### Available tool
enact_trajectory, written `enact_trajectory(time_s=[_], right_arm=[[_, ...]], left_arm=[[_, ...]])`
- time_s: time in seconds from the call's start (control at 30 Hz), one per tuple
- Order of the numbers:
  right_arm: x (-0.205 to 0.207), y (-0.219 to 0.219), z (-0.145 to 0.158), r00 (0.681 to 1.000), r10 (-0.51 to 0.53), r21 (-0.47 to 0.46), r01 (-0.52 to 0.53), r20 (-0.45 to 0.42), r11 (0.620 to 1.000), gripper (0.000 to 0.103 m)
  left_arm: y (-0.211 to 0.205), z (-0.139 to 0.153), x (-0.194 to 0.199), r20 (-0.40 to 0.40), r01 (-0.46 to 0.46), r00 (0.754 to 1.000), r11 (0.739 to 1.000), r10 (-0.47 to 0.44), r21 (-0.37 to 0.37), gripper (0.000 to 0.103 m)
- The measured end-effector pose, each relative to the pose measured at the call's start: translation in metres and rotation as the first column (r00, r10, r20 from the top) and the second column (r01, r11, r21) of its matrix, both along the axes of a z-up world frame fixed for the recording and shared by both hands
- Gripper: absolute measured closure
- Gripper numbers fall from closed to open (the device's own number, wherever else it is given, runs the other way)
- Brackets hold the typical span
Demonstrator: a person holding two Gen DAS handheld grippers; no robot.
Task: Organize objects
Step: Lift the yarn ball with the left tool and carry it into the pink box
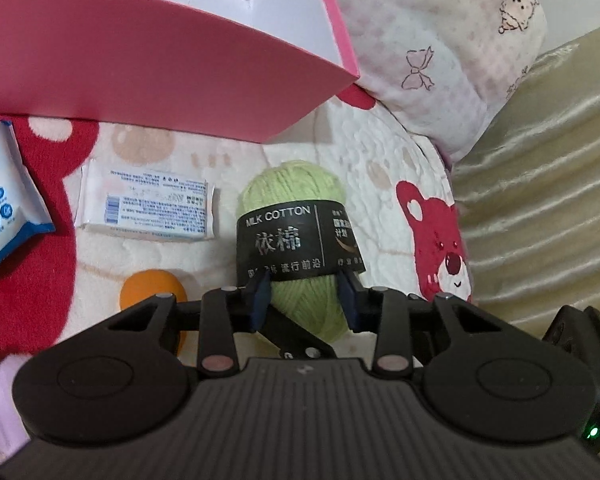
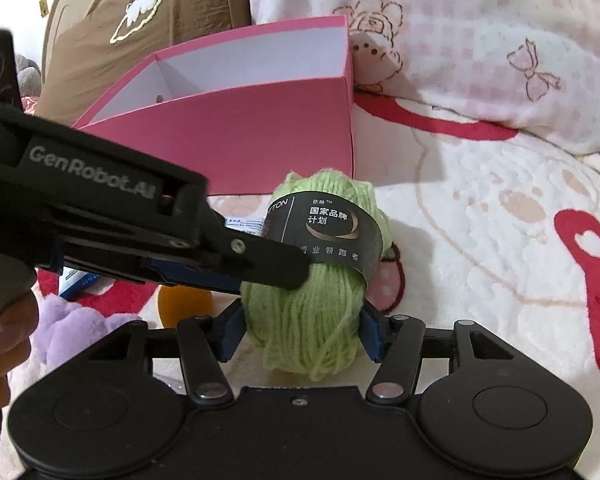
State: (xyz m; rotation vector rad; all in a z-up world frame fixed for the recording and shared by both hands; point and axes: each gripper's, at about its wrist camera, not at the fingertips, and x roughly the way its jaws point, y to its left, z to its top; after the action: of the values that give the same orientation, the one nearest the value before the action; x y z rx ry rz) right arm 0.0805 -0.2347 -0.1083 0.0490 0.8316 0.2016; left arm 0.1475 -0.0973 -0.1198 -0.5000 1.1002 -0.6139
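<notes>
A light green yarn ball point(image 1: 296, 200) with a black "MILK COTTON" band stands on the bear-print blanket in front of an open pink box point(image 1: 140, 56). My left gripper point(image 1: 305, 294) is shut on the yarn just below the band, one blue pad on each side. In the right wrist view the same yarn ball point(image 2: 312, 320) has my right gripper point(image 2: 302, 332) shut on its lower end, both blue pads touching its sides. There my left gripper point(image 2: 276, 276) reaches in from the left and grips the ball higher up. The pink box point(image 2: 240, 136) lies behind, open and white inside.
A white tissue pack point(image 1: 146, 208) and a blue-and-white packet point(image 1: 4, 200) lie left of the yarn. An orange ball point(image 1: 152, 288) sits by my left gripper's linkage, and a purple plush point(image 2: 68, 328) is nearby. A pink checked pillow point(image 1: 440, 40) lies behind the box, and a hand point(image 2: 4, 332) holds the left gripper's handle.
</notes>
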Motion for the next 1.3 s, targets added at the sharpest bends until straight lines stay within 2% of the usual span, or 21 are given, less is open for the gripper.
enact_trajectory(time_s=[0.23,0.4,0.5,0.83,0.93,1.03,1.13,1.3], right_arm=[[-0.008,0.001,0.009,1.0,-0.01,-0.011,0.01,0.026,1.0,0.043],[-0.01,0.002,0.017,0.999,-0.005,0.01,0.004,0.037,1.0,0.043],[-0.011,0.017,0.024,0.997,0.029,-0.018,-0.028,0.065,0.999,0.043],[-0.018,0.037,0.056,0.989,0.068,0.025,-0.072,0.134,0.997,0.043],[-0.017,0.042,0.064,0.993,0.06,0.044,-0.065,0.103,0.997,0.043],[-0.013,0.05,0.074,0.998,0.051,0.084,-0.054,0.036,0.995,0.043],[-0.011,0.06,0.083,0.995,0.082,0.043,-0.084,0.05,0.996,0.043],[0.0,0.07,0.1,0.988,0.114,-0.014,-0.114,0.107,0.993,0.043]], left_arm=[[-0.007,0.016,-0.008,0.035,0.022,0.999,0.999,-0.023,0.033,0.068],[0.0,0.037,-0.014,0.052,0.002,0.999,0.995,-0.007,0.096,0.068],[0.012,0.052,-0.017,0.072,-0.025,0.997,0.995,0.018,0.095,0.068],[0.039,0.096,-0.031,0.125,-0.052,0.992,0.992,0.037,0.119,0.068],[0.043,0.105,-0.038,0.131,-0.048,0.991,0.987,0.028,0.151,0.068],[0.054,0.11,-0.039,0.123,-0.065,0.991,0.988,0.048,0.138,0.068],[0.063,0.118,-0.035,0.126,-0.089,0.989,0.99,0.075,0.109,0.067],[0.063,0.139,-0.018,0.165,-0.107,0.983,0.987,0.087,0.118,0.067]])
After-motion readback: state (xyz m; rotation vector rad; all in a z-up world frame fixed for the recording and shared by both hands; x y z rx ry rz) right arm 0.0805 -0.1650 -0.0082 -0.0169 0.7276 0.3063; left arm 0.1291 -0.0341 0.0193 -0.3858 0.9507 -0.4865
